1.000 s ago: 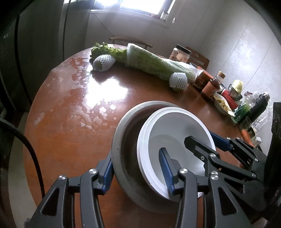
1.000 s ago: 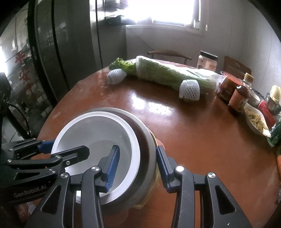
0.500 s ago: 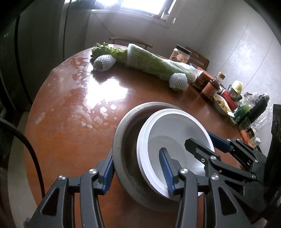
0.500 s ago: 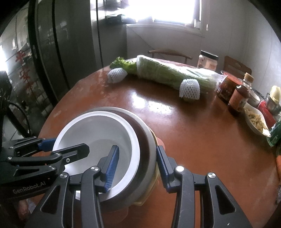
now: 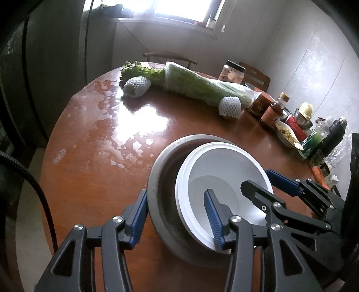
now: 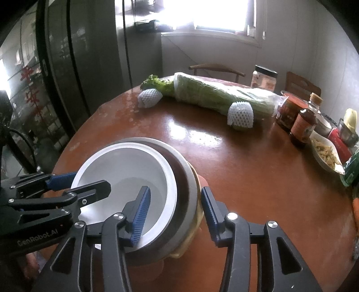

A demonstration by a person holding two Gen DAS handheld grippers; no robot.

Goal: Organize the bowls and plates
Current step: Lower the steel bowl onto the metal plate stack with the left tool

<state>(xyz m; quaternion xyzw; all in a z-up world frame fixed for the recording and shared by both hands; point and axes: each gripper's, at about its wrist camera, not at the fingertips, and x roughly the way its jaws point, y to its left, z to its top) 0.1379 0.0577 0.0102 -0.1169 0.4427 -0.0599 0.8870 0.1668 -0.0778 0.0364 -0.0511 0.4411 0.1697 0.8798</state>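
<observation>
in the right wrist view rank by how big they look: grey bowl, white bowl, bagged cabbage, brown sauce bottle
1. Grey bowl, nearest the camera, so enlarged.
2. White bowl, nested inside it.
3. Bagged cabbage, long but farther off; its true size against the bowls is unsure.
4. Brown sauce bottle, clearly smallest.

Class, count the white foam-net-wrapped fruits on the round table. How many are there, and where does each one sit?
2. One foam-net fruit lies at the table's far edge beside the leafy greens; the other sits against the bagged vegetable's end, near the jars. More may be hidden.

Backlit: window (image 6: 215, 15) at 12 o'clock blown out. Glare patch on table (image 5: 139, 121) toward 11. Corners black, fisheye bending edges; mild haze throughout.
</observation>
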